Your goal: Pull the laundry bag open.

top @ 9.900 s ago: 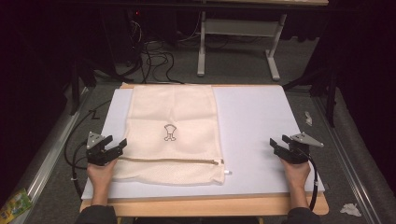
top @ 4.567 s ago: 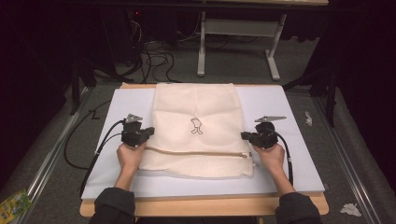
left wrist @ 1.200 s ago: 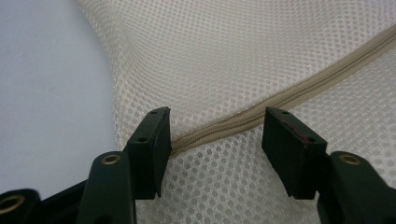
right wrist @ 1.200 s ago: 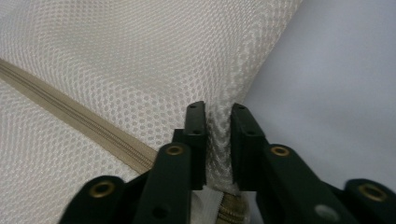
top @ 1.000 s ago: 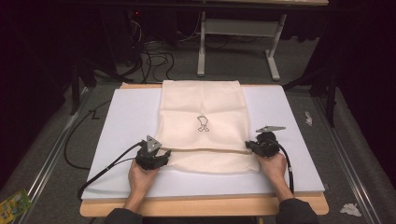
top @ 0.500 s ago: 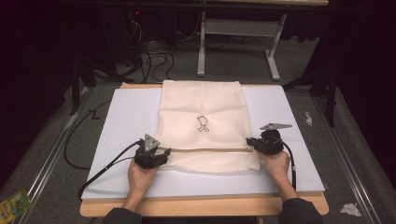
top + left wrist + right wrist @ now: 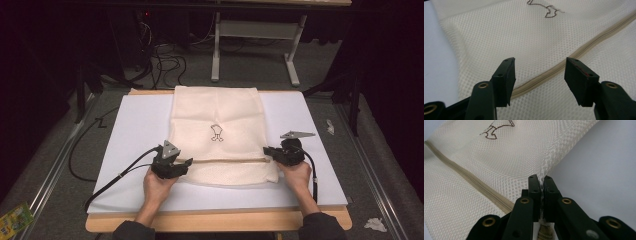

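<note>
A cream mesh bag (image 7: pixel 216 112) with a small brown emblem (image 7: pixel 216 132) lies flat on the white board (image 7: pixel 135 125), its tan zipper (image 7: pixel 225 160) running left to right near the front. My left gripper (image 7: pixel 184 162) stands open at the zipper's left end; in the left gripper view (image 7: pixel 539 68) its jaws straddle the zipper (image 7: pixel 574 53) just above the mesh (image 7: pixel 511 32). My right gripper (image 7: pixel 266 151) is shut on the bag's right edge by the zipper's end; the right gripper view (image 7: pixel 541 185) has mesh (image 7: pixel 499 157) pinched between the jaws.
The white board rests on a wooden table (image 7: pixel 215 220). Black cables (image 7: pixel 115 177) trail from the left gripper across the board's left side. Crumpled white scraps (image 7: pixel 375 224) lie on the floor at right, and a white desk frame (image 7: pixel 255 45) stands behind the table.
The bag has been slid from the board's left to its middle. In the last second the left gripper has edged left along the zipper and the right gripper has kept its hold on the edge.
</note>
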Tool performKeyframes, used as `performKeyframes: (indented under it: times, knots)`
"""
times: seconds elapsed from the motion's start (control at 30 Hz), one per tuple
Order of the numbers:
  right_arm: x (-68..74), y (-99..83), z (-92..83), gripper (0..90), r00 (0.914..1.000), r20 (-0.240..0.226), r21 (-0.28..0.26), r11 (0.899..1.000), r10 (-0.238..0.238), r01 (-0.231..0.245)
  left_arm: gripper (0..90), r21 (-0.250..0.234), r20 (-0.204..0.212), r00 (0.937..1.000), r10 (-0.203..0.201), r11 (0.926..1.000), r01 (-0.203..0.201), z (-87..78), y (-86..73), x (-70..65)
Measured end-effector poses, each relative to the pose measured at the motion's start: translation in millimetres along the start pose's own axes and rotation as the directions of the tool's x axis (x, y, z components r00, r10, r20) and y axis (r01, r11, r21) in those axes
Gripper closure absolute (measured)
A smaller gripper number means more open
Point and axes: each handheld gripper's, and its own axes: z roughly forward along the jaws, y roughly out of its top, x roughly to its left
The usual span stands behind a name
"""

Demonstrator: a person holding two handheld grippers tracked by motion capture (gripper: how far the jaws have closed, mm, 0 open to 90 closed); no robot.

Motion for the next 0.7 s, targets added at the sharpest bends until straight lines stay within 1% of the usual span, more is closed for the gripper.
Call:
performKeyframes:
  times: [0.03,0.1,0.13,0.2,0.27,0.33,0.37,0.4,0.43,0.47,0.5,0.57,0.6,0.63,0.67,0.7]
  knots:
    - [0.8,3.1,-3.0,88.4,0.9999,-0.003,-0.007,1.000,-0.013,0.013,42.6,-0.006,0.016,0.9999,-0.001,1.0000,0.001,1.7,3.0,-2.9]
    - [1.7,4.3,-4.5,88.4,0.9999,-0.005,-0.009,1.000,-0.012,0.012,42.8,-0.004,0.027,0.9996,0.010,0.9999,-0.010,4.7,7.1,-7.8]
    - [4.1,7.1,-7.1,88.4,0.9997,-0.007,-0.024,0.999,-0.025,0.024,43.0,-0.006,0.040,0.9991,0.010,0.9999,-0.010,6.3,9.0,-10.2]
    - [5.5,8.4,-7.8,88.4,0.9996,-0.005,-0.021,0.999,-0.028,0.028,43.1,-0.007,0.052,0.9984,0.020,0.9998,-0.020,9.0,12.5,-15.5]
    - [8.3,11.5,-6.4,88.4,0.9987,0.003,0.001,0.999,-0.050,0.050,43.4,-0.011,0.071,0.9972,0.023,0.9997,-0.022,11.8,15.4,-19.4]
    - [8.4,12.3,-6.4,88.4,0.9983,0.006,0.006,0.998,-0.057,0.057,43.7,-0.009,0.078,0.9965,0.031,0.9995,-0.030,15.2,17.3,-23.4]
    - [8.7,13.4,-7.4,88.4,0.9986,0.005,0.003,0.999,-0.052,0.052,43.8,-0.008,0.085,0.9959,0.030,0.9995,-0.029,17.3,17.9,-25.3]
    - [8.5,15.7,-9.6,88.4,0.9988,-0.003,-0.013,0.999,-0.049,0.049,44.1,-0.009,0.104,0.9943,0.024,0.9997,-0.023,20.9,18.9,-28.9]
    - [8.5,15.7,-9.6,88.4,0.9988,-0.003,-0.013,0.999,-0.049,0.049,44.3,-0.009,0.104,0.9943,0.024,0.9997,-0.023,20.9,18.9,-28.9]
    - [9.5,16.7,-8.7,88.4,0.9985,-0.002,-0.008,0.998,-0.055,0.055,44.3,-0.009,0.112,0.9934,0.025,0.9997,-0.024,22.5,19.6,-30.5]
    - [11.1,17.7,-7.3,88.4,0.9979,0.004,0.009,0.998,-0.065,0.065,44.6,-0.010,0.119,0.9927,0.023,0.9997,-0.022,24.1,20.5,-32.3]
    - [12.3,19.8,-8.4,88.4,0.9975,0.010,0.009,0.998,-0.070,0.069,45.2,-0.013,0.133,0.9908,0.024,0.9997,-0.023,26.2,22.5,-35.4]
    - [11.1,21.1,-9.9,88.4,0.9988,-0.012,-0.014,0.999,-0.047,0.047,46.0,-0.019,0.147,0.9889,0.023,0.9996,-0.021,28.0,25.0,-38.0]
    - [12.4,21.0,-7.7,88.4,0.9983,-0.006,0.007,0.998,-0.058,0.058,46.3,-0.019,0.147,0.9889,0.023,0.9996,-0.021,28.0,25.0,-38.0]
    - [14.1,20.7,-5.3,88.4,0.9970,0.007,0.029,0.997,-0.078,0.077,47.0,-0.020,0.146,0.9888,0.029,0.9994,-0.027,29.1,26.5,-39.9]
    - [14.1,20.7,-5.3,88.4,0.9970,0.007,0.029,0.997,-0.078,0.077,47.0,-0.022,0.147,0.9884,0.035,0.9992,-0.032,30.0,27.8,-41.8]
